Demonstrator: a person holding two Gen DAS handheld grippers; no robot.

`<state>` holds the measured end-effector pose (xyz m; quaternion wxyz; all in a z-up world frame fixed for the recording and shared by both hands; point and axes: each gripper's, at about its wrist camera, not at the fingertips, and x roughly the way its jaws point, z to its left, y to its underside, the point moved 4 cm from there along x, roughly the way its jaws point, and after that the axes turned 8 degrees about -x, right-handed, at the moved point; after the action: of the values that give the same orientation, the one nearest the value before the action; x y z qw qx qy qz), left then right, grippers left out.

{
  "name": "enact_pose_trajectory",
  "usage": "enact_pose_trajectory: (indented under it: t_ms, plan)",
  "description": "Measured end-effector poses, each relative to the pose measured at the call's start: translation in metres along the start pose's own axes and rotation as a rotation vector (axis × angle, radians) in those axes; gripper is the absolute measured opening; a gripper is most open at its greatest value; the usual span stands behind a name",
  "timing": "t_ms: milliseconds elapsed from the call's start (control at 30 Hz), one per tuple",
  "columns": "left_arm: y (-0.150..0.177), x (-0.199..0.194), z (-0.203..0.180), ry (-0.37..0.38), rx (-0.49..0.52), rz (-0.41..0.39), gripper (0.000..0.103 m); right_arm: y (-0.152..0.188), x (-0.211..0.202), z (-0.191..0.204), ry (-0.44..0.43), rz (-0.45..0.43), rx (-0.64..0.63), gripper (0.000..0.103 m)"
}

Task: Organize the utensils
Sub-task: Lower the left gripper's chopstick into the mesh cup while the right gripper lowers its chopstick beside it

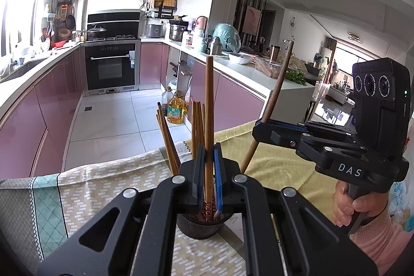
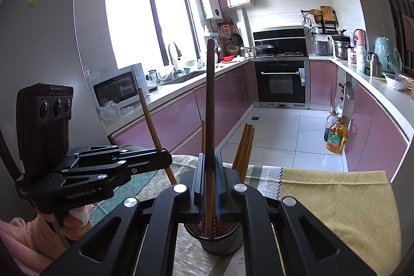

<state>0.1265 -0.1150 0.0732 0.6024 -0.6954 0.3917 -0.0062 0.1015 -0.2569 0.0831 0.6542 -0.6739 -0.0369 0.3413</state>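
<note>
A dark perforated utensil cup (image 1: 200, 226) stands on the cloth-covered table (image 1: 103, 183); it also shows in the right wrist view (image 2: 220, 242). Several brown chopsticks (image 1: 167, 139) lean in it. My left gripper (image 1: 209, 159) is shut on a light brown chopstick (image 1: 209, 105), upright, its lower end in the cup. My right gripper (image 2: 210, 167) is shut on a dark brown chopstick (image 2: 210, 100), its lower end also in the cup. The right gripper (image 1: 261, 126) appears in the left view with its dark chopstick (image 1: 278, 84); the left gripper (image 2: 165, 157) appears in the right view.
A yellow cloth (image 2: 336, 201) covers the table's right part. Beyond the table edge lie the kitchen floor, pink cabinets (image 1: 33, 105), an oven (image 1: 111, 66) and oil bottles (image 1: 176, 110) on the floor. A counter (image 1: 258, 74) with clutter is at the right.
</note>
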Motion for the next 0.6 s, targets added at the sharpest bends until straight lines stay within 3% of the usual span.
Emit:
enact_pose_trajectory:
  t_ms: [600]
  plan:
    - [0.006, 0.012, 0.004, 0.000, -0.013, 0.036, 0.007, 0.014, 0.012, -0.003, -0.008, 0.036, 0.006, 0.006]
